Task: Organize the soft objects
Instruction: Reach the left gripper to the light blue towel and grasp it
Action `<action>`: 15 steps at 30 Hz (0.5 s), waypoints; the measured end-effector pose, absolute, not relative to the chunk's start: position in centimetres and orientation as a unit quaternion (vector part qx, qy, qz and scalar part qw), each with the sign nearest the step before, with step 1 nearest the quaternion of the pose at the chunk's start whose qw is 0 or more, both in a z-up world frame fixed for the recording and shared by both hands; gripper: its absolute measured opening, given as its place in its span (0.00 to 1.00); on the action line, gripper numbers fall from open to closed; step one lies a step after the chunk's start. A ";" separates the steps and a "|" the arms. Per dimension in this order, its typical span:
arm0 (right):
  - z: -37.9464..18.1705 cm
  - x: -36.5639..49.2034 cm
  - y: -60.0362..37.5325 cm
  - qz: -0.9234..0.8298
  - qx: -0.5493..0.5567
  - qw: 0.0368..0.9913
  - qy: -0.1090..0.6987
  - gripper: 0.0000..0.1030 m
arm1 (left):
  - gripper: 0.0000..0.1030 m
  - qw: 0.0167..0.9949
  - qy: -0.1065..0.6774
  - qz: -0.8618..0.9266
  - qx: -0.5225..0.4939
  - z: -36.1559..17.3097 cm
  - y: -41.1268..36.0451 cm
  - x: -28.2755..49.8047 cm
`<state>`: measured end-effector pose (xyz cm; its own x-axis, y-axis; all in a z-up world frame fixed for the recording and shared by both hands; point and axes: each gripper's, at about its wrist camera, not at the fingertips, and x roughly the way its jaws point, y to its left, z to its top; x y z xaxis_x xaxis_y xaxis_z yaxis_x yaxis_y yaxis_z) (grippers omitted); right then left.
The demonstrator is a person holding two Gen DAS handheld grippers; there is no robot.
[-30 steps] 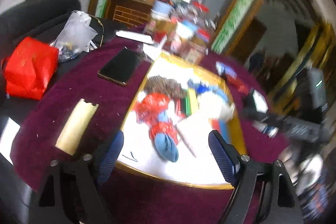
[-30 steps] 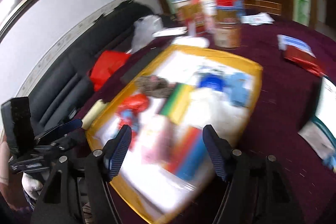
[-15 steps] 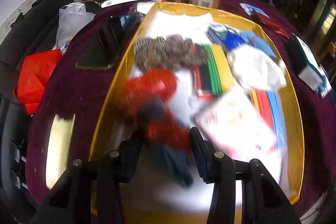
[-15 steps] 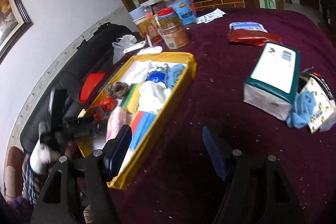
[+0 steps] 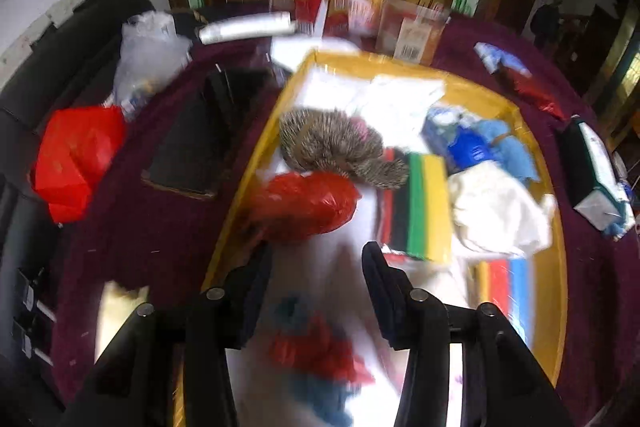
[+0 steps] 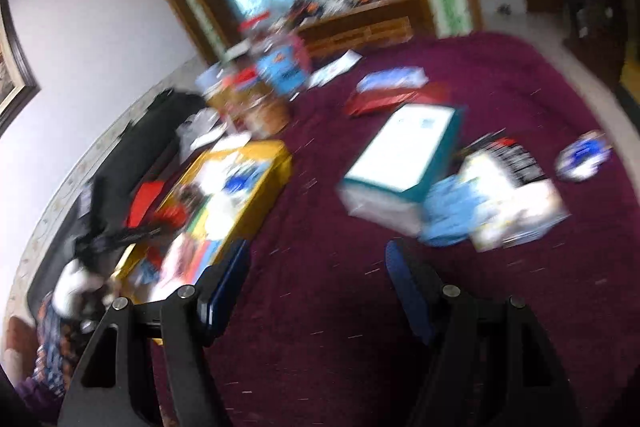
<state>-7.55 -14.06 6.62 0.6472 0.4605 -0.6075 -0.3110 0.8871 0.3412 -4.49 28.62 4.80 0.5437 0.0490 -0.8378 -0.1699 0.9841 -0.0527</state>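
**Left gripper over the red toy in the tray, right gripper over bare cloth**

The left gripper [image 5: 316, 267] points down into the yellow-rimmed tray [image 5: 256, 163] on the maroon tablecloth [image 5: 152, 227]. Its jaws are opening, at a middling gap, and a blurred red-and-blue soft toy [image 5: 316, 351] lies on the tray's white floor below and between its arms; whether the pads touch it cannot be told through the blur. Just beyond the fingertips sits a crumpled red plastic bundle [image 5: 308, 205], and farther in, a spiky brown-and-cream soft ball [image 5: 332, 147]. To the right lie a stack of green, yellow and black sheets [image 5: 424, 207], a white cloth [image 5: 496, 215] and a blue fabric bundle [image 5: 480, 147]. Left of the tray, on the cloth, are a black flat phone-like slab [image 5: 200, 135] and a red plastic bag [image 5: 76, 155].

The right gripper [image 6: 316, 259] hangs well to the right of the tray [image 6: 276, 163], jaws fairly wide with only the maroon cloth between them. Beyond it stand a teal-and-white box [image 6: 404, 155] and a pale blue fluffy object [image 6: 452, 215] touching a white printed packet [image 6: 516, 203]. The left gripper shows as a dark blur at the tray's near left corner.
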 end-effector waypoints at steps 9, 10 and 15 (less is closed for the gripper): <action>4.3 -4.5 -26.5 0.065 0.195 0.920 0.333 0.81 | 0.76 0.910 0.388 -0.105 -0.105 11.1 22.9 -9.7; 3.8 -3.9 -27.5 0.056 0.205 0.918 0.336 0.81 | 0.76 0.908 0.387 -0.124 -0.102 11.3 21.5 -9.7; 1.7 -2.3 -29.8 0.042 0.218 0.916 0.334 0.81 | 0.76 0.894 0.404 -0.180 -0.066 11.4 14.0 -8.0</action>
<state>-2.26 -29.78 1.70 0.7738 0.2225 -0.5931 0.0689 0.9012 0.4279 -8.01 13.95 11.36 0.6088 -0.3755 -0.6988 0.2691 0.9264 -0.2633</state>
